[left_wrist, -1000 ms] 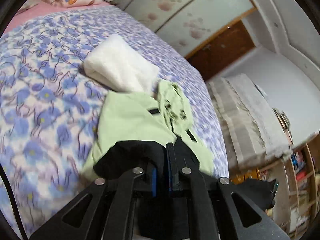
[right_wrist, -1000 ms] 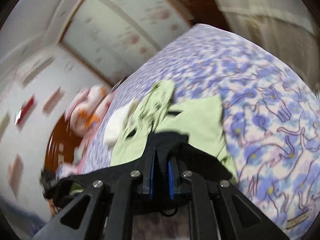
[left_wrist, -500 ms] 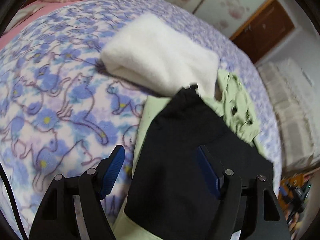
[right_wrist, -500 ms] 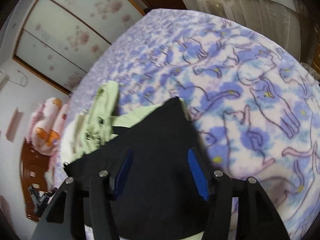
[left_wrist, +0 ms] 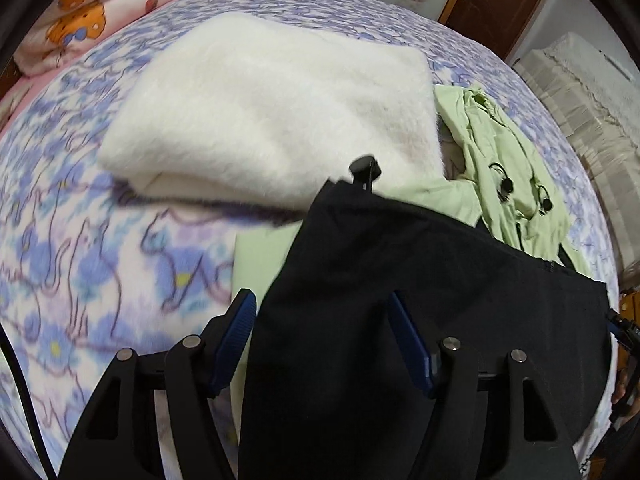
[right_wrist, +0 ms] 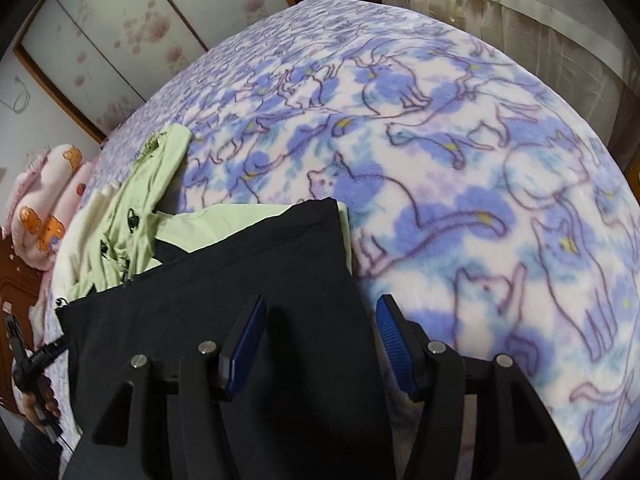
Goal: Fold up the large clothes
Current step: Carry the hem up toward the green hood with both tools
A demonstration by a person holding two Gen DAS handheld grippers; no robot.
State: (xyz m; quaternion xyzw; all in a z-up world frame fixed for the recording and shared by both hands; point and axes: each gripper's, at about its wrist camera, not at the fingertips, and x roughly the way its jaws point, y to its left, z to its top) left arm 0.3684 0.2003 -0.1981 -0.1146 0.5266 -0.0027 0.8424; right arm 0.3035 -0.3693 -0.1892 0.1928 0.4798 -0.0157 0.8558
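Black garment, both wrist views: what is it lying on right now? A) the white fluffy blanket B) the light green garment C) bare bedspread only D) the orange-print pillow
B: the black garment lies over the light green garment, whose green edges show past it in both views.

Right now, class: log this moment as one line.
left gripper closing, unclamped | right gripper open | black garment atop green jacket

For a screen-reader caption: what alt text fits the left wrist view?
A black garment lies over a light green garment on a cat-print bedspread, between the closing jaws of the left tool, pads clear. A folded white fluffy blanket lies behind.
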